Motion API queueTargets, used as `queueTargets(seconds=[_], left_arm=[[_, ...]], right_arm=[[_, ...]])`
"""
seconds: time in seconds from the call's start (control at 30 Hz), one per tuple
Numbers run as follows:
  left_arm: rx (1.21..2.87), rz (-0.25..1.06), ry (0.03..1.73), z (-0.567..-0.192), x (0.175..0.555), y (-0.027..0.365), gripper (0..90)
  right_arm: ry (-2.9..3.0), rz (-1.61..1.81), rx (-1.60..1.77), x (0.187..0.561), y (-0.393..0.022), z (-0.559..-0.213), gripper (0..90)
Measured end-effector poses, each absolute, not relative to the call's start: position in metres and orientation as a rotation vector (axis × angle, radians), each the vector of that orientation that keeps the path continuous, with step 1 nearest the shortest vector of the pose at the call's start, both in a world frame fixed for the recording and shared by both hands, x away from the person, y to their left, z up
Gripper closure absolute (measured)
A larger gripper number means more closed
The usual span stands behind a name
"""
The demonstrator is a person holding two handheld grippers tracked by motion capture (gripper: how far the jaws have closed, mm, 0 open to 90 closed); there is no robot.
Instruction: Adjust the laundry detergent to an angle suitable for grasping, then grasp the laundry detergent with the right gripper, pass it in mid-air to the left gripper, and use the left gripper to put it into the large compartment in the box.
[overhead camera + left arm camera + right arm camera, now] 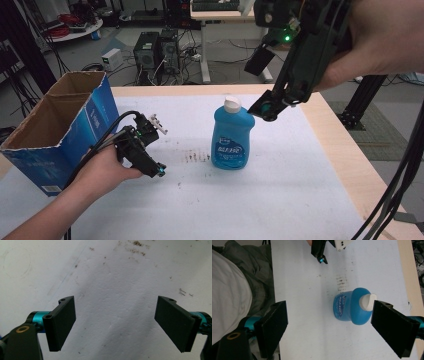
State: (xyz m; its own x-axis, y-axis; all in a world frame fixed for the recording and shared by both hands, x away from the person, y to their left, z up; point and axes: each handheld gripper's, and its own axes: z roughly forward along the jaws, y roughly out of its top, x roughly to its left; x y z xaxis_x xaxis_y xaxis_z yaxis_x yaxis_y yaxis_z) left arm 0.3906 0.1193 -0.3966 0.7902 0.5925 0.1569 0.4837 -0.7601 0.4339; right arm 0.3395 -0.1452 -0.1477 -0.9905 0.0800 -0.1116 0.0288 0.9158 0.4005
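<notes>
A blue bottle [230,140] with a white cap [232,104] stands upright in the middle of the white table [260,200]. My right gripper [266,107] hangs above and just right of the cap, pointing down. In the right gripper view the right gripper [329,327] is open, with the blue bottle [348,306] below, close to the right-hand jaw. My left gripper [156,169] is held low over the table, left of the bottle and apart from it. In the left gripper view the left gripper [115,325] is open, with only bare table between the jaws.
An open blue cardboard box [60,125] stands at the table's left edge, beside the left hand. Brown specks [197,156] mark the table just left of the bottle. The wooden table edge [345,150] runs along the right. The person's clothing [234,290] borders the near side.
</notes>
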Motion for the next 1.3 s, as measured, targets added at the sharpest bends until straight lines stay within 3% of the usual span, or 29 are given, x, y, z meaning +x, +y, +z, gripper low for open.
queueTargets(seconds=[1.0,1.3], left_arm=[[2.611,0.444,0.805,-0.385,0.383,0.117,17.4],[2.609,0.430,0.795,-0.385,0.385,0.120,17.4]], right_arm=[[2.934,0.662,0.079,0.338,-0.158,-0.149,13.2],[2.915,0.730,0.133,0.354,-0.177,-0.158,13.2]])
